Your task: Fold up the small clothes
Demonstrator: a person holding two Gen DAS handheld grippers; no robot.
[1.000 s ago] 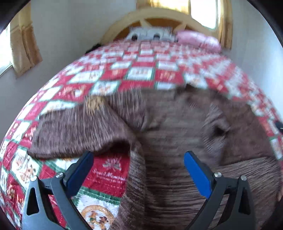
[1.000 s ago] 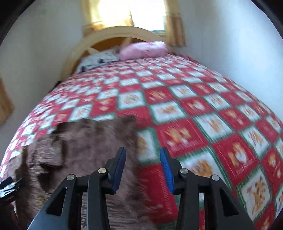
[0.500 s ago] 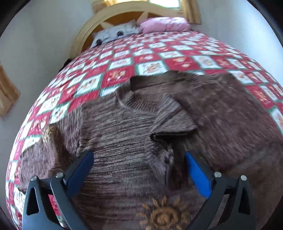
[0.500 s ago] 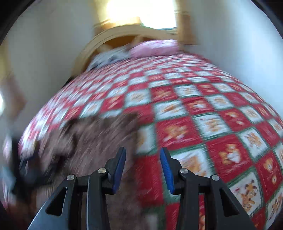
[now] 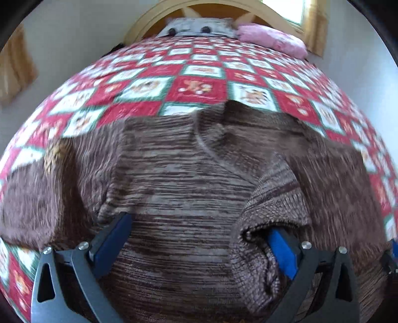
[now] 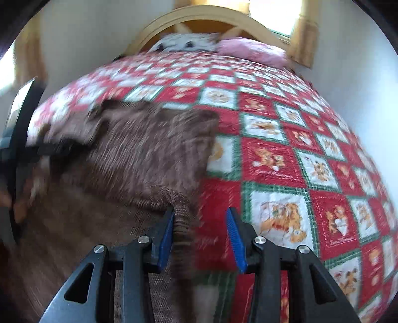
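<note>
I see a brown marled knit sweater (image 5: 189, 188) lying spread on the red, white and green patchwork quilt (image 5: 199, 87), its ribbed neckline toward the headboard. A sleeve is folded in over the chest, its ribbed cuff bunched up, and an orange motif shows near one edge.

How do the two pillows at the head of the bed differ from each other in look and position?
The pink pillow is plain and lies toward the right, near the window curtain; the grey-white pillow carries dark round spots and sits in the centre, before the wooden headboard. The pink pillow looks puffy, the grey-white pillow flatter. Both rest at the far end of the red patchwork quilt.
</note>
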